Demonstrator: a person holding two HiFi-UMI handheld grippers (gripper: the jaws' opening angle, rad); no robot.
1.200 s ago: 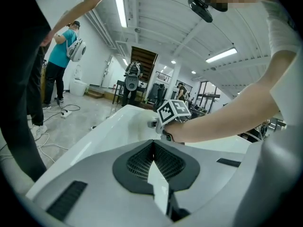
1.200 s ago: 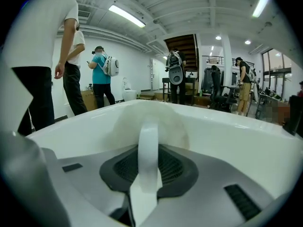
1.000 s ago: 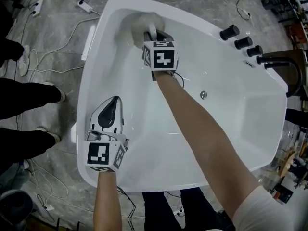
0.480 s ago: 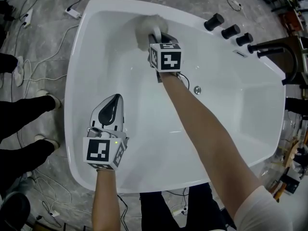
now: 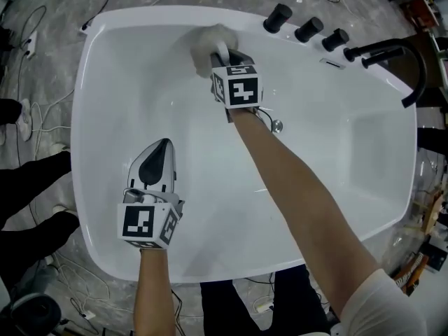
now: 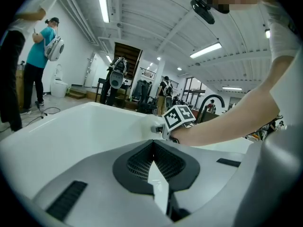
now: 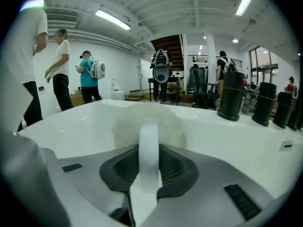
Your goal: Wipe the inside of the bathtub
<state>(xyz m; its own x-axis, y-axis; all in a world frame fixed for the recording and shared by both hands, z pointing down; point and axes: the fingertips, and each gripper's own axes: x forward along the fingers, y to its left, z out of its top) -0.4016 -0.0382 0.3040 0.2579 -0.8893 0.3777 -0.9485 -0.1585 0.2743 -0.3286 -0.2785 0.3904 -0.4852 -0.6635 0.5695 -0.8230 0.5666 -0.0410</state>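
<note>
**Head view:** The white glossy acrylic bathtub (image 5: 79,138) fills the frame. The right gripper (image 5: 225,56) reaches to the far wall, just below the rim. A white fluffy round wiping pad (image 5: 205,40) sits at its tips, pressed on the tub wall. Three black cylinder tap knobs (image 5: 309,29) and a black curved spout (image 5: 411,61) stand on the rim to the right, apart from the pad. The left gripper (image 5: 163,150) hovers over the near-left part of the basin and carries nothing.

**Left gripper view:** The left gripper (image 6: 152,144) has its jaws clenched tip to tip w/ nothing between them. White tub wall lies beyond, w/ the right gripper's marker cube further off.

**Right gripper view:** The right gripper (image 7: 147,148) has its jaws clamped on the pad's white band handle (image 7: 148,145). The fluffy pad (image 7: 150,122) spreads ahead of the jaws, flat against the wall. The knobs (image 7: 232,96) show on the rim at the right.

**Handling (judgement):**
- The pad looks light and soft, so it will squash under pressure. The fleece gives no firm hold.
- The band looks stiffer and is the right place to grip, as it is now.
- The band is smooth and narrow, so it could swivel in the jaws on hard strokes.
- The tub is hard and slick, so the pad should glide easily. It needs steady push into the wall, esp. on the curved corners.
</note>
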